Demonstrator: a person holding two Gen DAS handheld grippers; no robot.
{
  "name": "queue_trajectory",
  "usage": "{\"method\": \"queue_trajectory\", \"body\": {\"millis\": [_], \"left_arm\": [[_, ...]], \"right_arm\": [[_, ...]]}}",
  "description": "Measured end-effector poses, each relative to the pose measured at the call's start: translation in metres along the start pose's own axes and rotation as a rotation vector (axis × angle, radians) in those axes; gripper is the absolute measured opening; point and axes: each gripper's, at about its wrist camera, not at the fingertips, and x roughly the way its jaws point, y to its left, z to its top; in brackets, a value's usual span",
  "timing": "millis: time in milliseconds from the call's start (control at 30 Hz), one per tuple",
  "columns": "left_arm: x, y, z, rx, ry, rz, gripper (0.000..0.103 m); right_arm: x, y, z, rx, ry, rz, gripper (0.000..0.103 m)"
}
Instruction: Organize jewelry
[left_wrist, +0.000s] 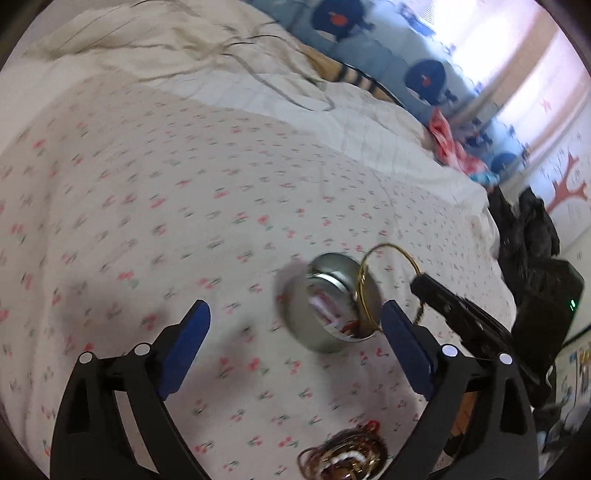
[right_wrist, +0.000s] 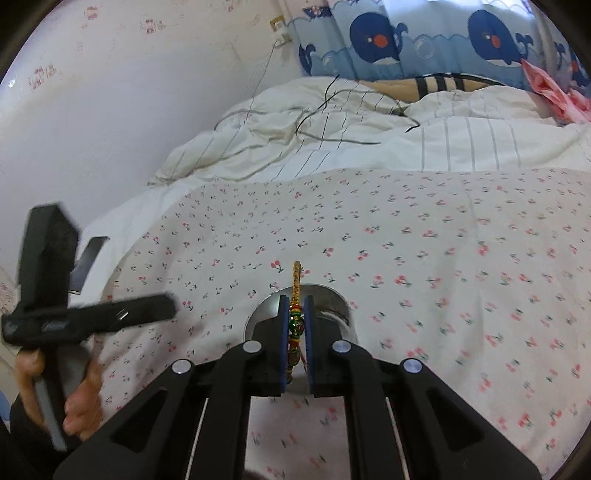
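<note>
Bracelet (right_wrist: 296, 291) first: a gold-and-red twisted cord bangle with green and orange beads stands on edge between the blue pads of my right tool (right_wrist: 296, 325), which is pinched nearly closed on it, directly over the round metal tin (right_wrist: 332, 299). My right camera sees the beads close up but hides most of the tin behind the fingers. My left camera shows what that one cannot: the tin (left_wrist: 328, 302) tipped toward the lens, with red and white pieces inside, and the bracelet as a thin gold ring (left_wrist: 384, 280) at the tin's right rim, hanging from the dark tip of the right tool (left_wrist: 430, 286).

My left tool (left_wrist: 295, 325) is spread wide with nothing between its fingers; only the cherry-print sheet (left_wrist: 166, 221) shows there, with the tin just ahead of the right finger. Only the left view catches a heap of more jewelry (left_wrist: 347, 458) low on the sheet, gold, brown and red strands tangled together. The right view alone shows my hand (right_wrist: 74, 398) wrapped around the left tool's handle (right_wrist: 88, 317).

All of it sits on a bed. Beyond the sheet lies a rumpled cream striped duvet (right_wrist: 332, 136), a tan striped pillow (right_wrist: 406, 88), a whale-print curtain (right_wrist: 406, 33) and a pale patterned wall (right_wrist: 110, 92). Dark clothing (left_wrist: 524, 229) is piled past the bed's edge.
</note>
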Motion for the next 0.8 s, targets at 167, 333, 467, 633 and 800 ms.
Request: {"method": "queue_trajectory", "body": {"millis": [167, 333, 467, 633, 800], "left_arm": [[0.014, 0.023, -0.007, -0.041, 0.022, 0.055, 0.090], [0.012, 0.020, -0.005, -0.019, -0.005, 0.073, 0.092], [0.013, 0.015, -0.006, 0.007, -0.002, 0.102, 0.093], [0.009, 0.006, -0.015, 0.071, 0.005, 0.136, 0.093], [0.004, -0.009, -0.069, 0.254, 0.079, 0.080, 0.093]], "right_arm": [[0.036, 0.003, -0.010, -0.003, 0.076, -0.036, 0.008], [0.055, 0.007, -0.021, -0.069, 0.128, -0.124, 0.035], [0.017, 0.015, -0.021, -0.105, 0.002, -0.147, 0.059], [-0.044, 0.007, -0.047, -0.124, -0.003, -0.143, 0.065], [-0.071, -0.006, -0.098, -0.108, 0.074, -0.094, 0.065]]}}
